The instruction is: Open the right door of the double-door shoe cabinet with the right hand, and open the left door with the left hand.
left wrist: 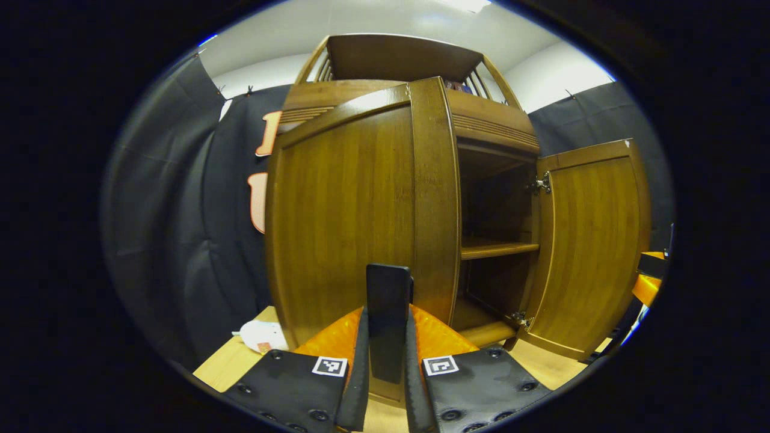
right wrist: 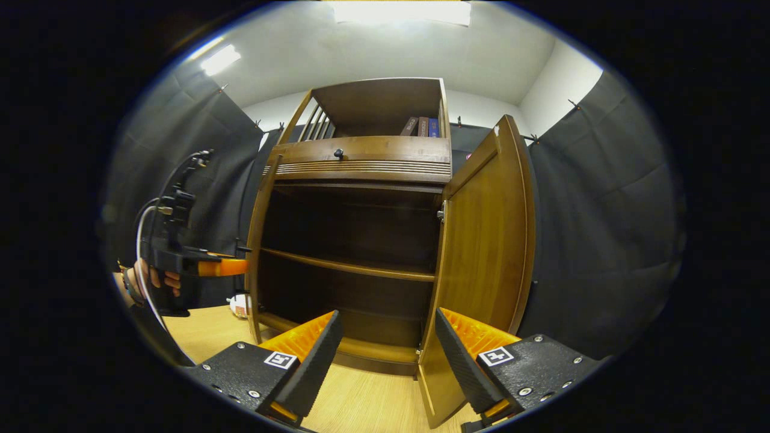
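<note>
The brown wooden shoe cabinet point(left wrist: 487, 126) stands close ahead. In the left gripper view its left door point(left wrist: 343, 210) is swung out toward me, and my left gripper point(left wrist: 388, 313) is shut on that door's dark upright handle point(left wrist: 388, 288). The right door point(left wrist: 592, 246) hangs wide open. In the right gripper view the right door point(right wrist: 487, 240) stands open just past my right gripper point(right wrist: 385, 355), which is open, with the door's lower corner between its fingers but untouched. Farther left a hand holds the left gripper point(right wrist: 198, 264) at the left door's edge point(right wrist: 257, 240).
Inside the cabinet are dark compartments split by a shelf point(right wrist: 349, 264). Books point(right wrist: 421, 126) stand on the top rack, above a drawer knob point(right wrist: 338, 153). A white object point(left wrist: 261, 335) lies on the light wooden floor point(right wrist: 361, 403) left of the cabinet. Black cloth walls surround the booth.
</note>
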Demonstrator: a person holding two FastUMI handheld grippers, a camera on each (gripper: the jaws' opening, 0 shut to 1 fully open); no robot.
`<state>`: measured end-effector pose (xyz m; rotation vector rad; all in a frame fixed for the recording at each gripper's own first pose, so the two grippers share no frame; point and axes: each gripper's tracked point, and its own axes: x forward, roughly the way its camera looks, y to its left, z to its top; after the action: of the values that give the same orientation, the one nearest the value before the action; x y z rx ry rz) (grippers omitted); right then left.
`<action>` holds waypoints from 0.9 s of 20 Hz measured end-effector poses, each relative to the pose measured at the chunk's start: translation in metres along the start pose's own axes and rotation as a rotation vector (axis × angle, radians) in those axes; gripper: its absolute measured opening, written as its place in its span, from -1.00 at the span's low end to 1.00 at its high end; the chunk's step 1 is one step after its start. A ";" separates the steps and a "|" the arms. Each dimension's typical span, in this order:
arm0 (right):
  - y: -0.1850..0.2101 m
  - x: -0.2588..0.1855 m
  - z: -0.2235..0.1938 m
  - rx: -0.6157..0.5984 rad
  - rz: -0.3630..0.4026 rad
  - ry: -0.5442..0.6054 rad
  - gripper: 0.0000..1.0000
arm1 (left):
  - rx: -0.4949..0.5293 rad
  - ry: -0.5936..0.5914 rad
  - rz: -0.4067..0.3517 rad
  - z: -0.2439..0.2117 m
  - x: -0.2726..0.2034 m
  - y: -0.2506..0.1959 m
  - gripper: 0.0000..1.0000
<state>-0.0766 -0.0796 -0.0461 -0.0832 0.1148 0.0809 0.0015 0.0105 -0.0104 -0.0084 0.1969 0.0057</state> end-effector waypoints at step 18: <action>0.076 0.027 -0.015 -0.005 0.088 0.028 0.96 | 0.127 -0.133 0.133 0.029 -0.098 0.201 -0.75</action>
<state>-0.0577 -0.0035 -0.0700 -0.0843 0.1465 0.1675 -0.0901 0.2112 0.0361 0.1316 0.0647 0.1257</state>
